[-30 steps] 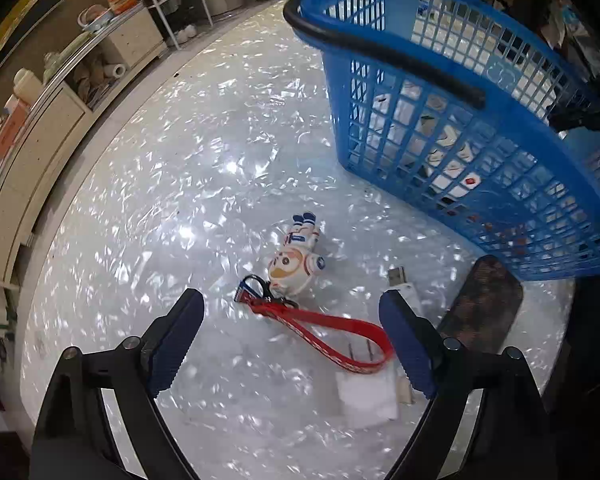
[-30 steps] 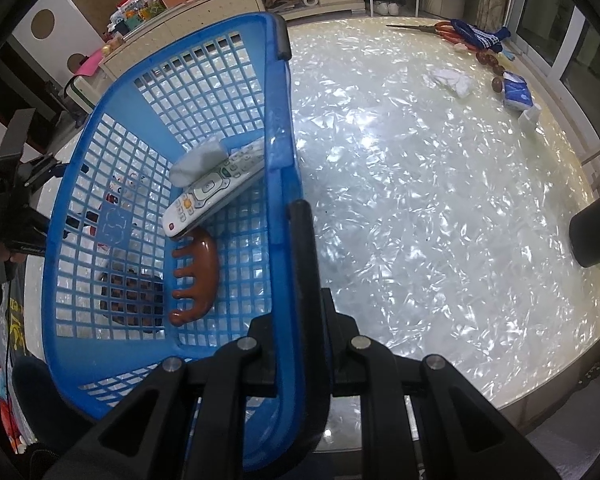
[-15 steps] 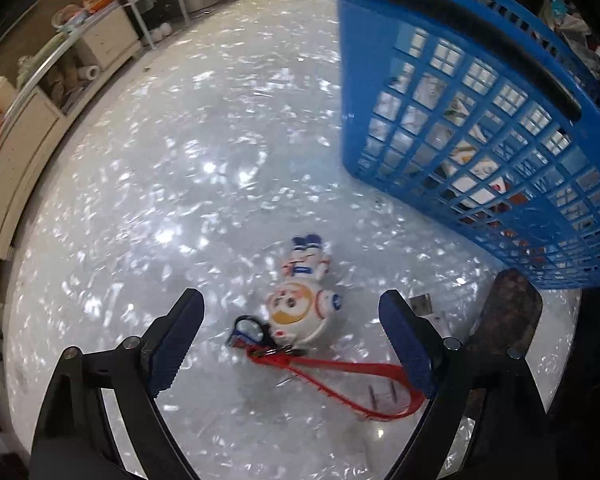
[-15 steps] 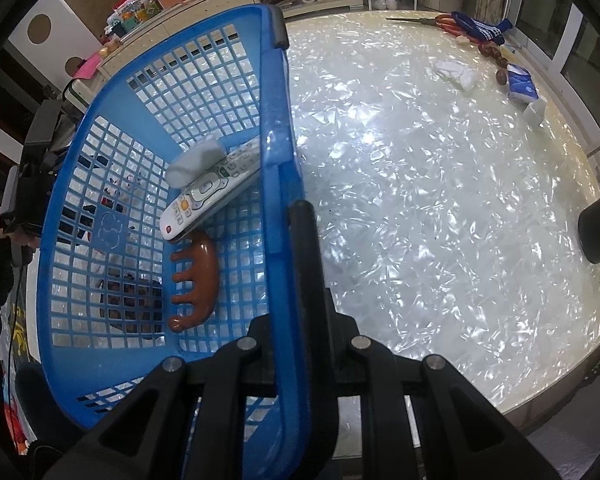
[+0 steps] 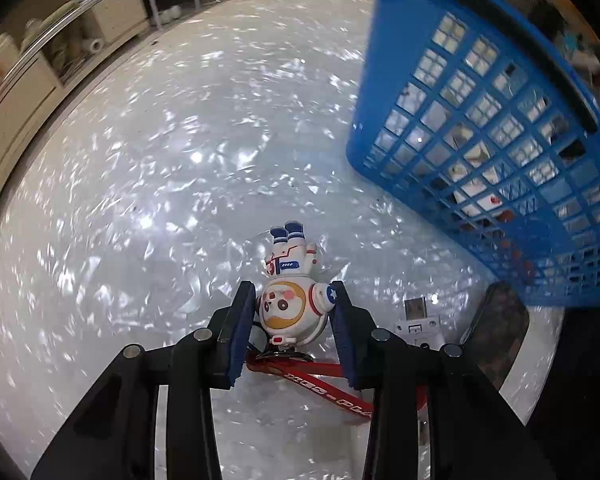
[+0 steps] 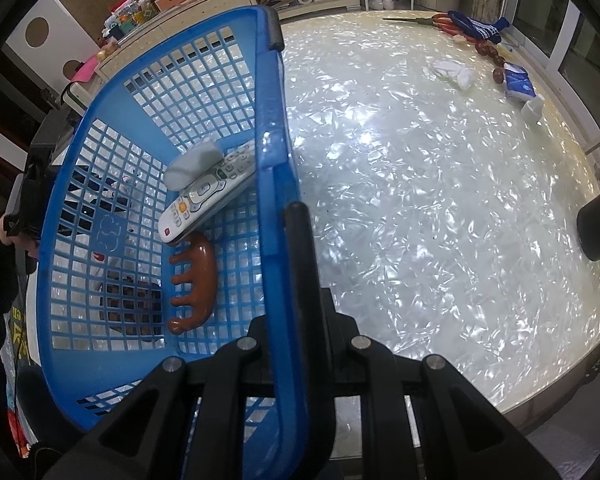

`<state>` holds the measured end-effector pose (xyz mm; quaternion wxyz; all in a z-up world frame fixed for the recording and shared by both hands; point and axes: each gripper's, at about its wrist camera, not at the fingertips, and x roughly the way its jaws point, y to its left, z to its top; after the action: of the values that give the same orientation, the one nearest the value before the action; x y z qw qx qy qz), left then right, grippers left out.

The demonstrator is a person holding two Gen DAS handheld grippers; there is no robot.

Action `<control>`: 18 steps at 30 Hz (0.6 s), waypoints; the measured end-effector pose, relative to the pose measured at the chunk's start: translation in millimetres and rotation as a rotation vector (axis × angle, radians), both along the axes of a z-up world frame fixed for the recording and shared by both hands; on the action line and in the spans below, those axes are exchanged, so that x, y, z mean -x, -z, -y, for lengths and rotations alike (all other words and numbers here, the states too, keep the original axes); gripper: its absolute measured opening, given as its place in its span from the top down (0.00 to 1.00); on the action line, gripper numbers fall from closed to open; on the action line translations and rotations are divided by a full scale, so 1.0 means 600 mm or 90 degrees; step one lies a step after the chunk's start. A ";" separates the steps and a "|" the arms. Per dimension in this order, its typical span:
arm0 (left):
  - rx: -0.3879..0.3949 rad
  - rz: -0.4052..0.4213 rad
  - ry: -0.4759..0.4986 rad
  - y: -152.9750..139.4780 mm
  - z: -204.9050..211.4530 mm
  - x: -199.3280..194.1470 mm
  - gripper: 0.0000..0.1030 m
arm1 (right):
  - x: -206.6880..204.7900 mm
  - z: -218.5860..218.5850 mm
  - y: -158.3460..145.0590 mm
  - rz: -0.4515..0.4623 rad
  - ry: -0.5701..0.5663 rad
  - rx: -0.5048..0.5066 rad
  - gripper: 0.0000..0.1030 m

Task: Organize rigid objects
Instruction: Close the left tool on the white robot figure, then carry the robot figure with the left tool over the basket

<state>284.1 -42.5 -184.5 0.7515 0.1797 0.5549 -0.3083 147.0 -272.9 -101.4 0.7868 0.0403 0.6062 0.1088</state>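
Clamping the rounded helmet of the small white plastic astronaut figurine [image 5: 292, 306] on the pearly table [image 5: 148, 184], the left gripper [image 5: 294, 322] risks squeezing it out sideways, or dragging its red lanyard [image 5: 324, 380]. The right gripper [image 6: 288, 280] is pinched on the blue mesh plastic basket [image 6: 268, 128] rim.

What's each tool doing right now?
Left tool: closed on the astronaut figure's head.
Right tool: closed on the blue basket's rim.
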 end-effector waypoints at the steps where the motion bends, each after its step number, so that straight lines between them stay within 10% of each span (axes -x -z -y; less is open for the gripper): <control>1: 0.006 0.007 -0.011 -0.002 -0.007 0.003 0.60 | 0.000 0.000 0.000 0.000 0.000 -0.001 0.87; 18: -0.004 0.134 -0.272 -0.183 -0.100 0.090 0.61 | 0.003 -0.002 -0.005 0.007 -0.001 0.003 0.87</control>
<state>230.0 17.8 -74.6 0.8527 0.0916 0.5001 -0.1199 145.1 -271.7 -98.6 0.7901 0.0373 0.6021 0.1087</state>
